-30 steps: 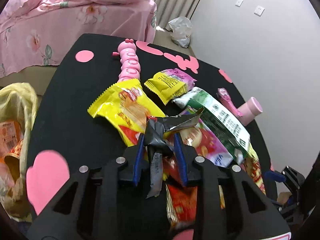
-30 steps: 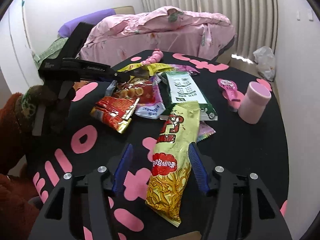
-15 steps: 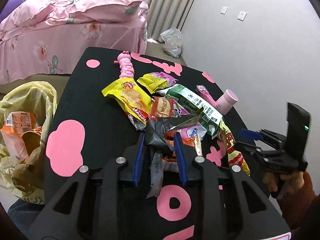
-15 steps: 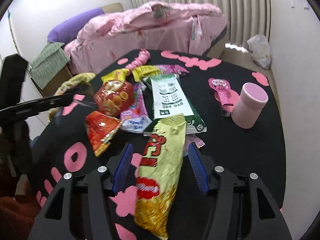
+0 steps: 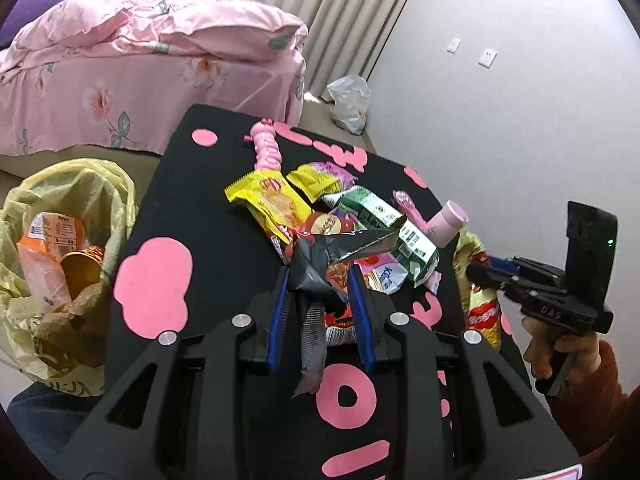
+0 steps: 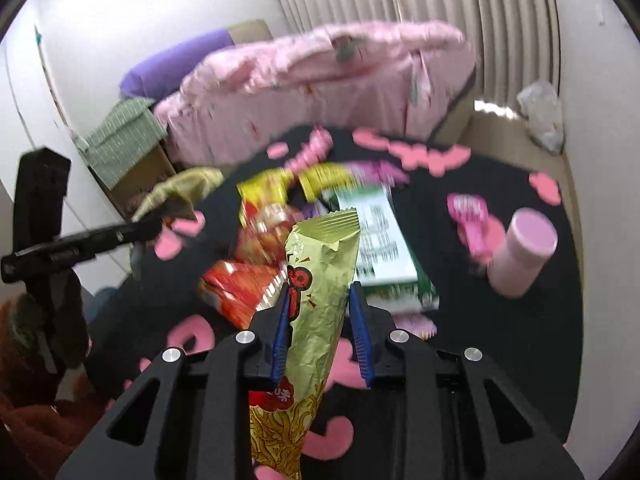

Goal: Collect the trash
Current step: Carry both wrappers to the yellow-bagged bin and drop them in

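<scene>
Above the black table [image 5: 224,248], we hold both tongs clamped, left tongs [image 5: 320,304] on crumpled grey wrapper [image 5: 320,264], right tongs [image 6: 320,328], just closed, on gold snack packet [image 6: 320,300]; carry each level to the yellow trash bag [image 5: 80,192] before opening.

Pink-quilted bed [image 5: 152,64], beige curtains [image 5: 320,12], white walls [image 5: 520,128]

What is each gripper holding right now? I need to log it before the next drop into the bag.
Left gripper: closed on a crumpled grey wrapper.
Right gripper: jaws just closed on the gold snack packet.
</scene>
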